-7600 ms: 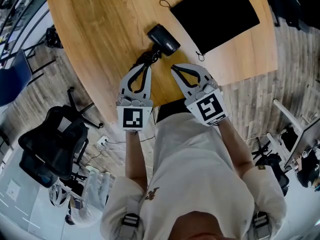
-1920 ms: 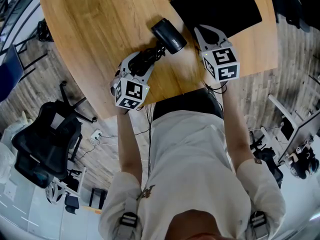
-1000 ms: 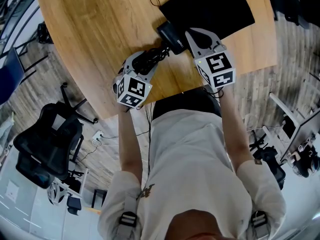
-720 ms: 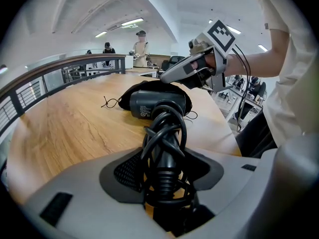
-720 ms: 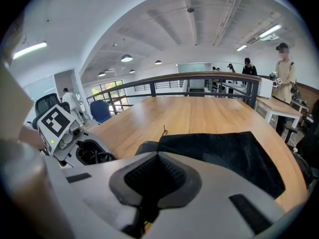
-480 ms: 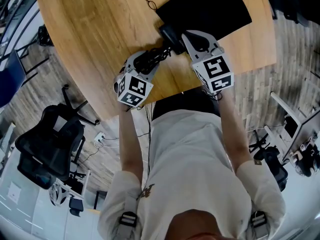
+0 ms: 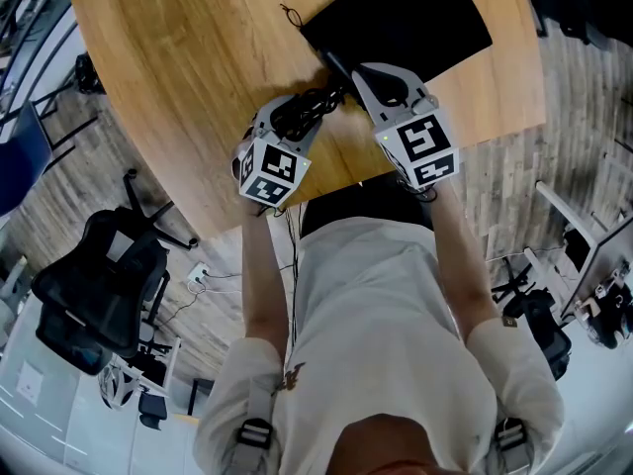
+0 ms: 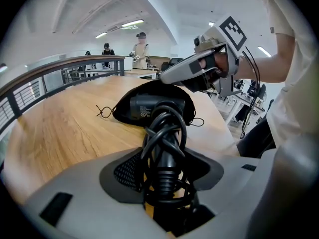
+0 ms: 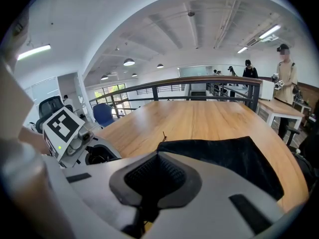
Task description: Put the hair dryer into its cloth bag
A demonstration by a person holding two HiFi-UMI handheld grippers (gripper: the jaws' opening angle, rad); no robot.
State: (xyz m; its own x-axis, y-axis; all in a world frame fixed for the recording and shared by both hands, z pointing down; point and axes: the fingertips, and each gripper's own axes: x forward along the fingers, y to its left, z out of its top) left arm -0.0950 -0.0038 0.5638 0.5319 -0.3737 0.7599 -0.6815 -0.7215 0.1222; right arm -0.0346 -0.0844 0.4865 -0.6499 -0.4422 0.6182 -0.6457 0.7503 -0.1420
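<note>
Head view, left claw (image 7: 302,115): clenched round the dryer (image 7: 334,70) by its handle, with the cord (image 7: 297,119) bunched in the grip.
Head view, right claw (image 7: 368,75): pinched shut on the near rim of the bag (image 7: 415,18).
Head view, dryer: over the tabletop (image 7: 178,67), nose at the bag's mouth and mostly hidden behind the right claw.
Left claw view, dryer (image 8: 149,106): barrel lies partly inside the black cloth (image 8: 187,101); handle and cord (image 8: 164,148) are between the jaws.
Left claw view, writing: a pale printed label on the barrel, too small to read.
Left claw view, drawstring (image 8: 102,111): loose on the wood beside the mouth.
Right claw view, bag (image 9: 224,156): flat on the tabletop, its edge caught between the closed jaws.
Right claw view, writing: none; only the square marker on the left claw (image 9: 62,125).
Risk, cord: loose loops may snag the rim and stop the dryer.
Risk, rim: thin cloth could slip the pinch, and the mouth would collapse.
Risk, bag: a hard push may slide it away.
</note>
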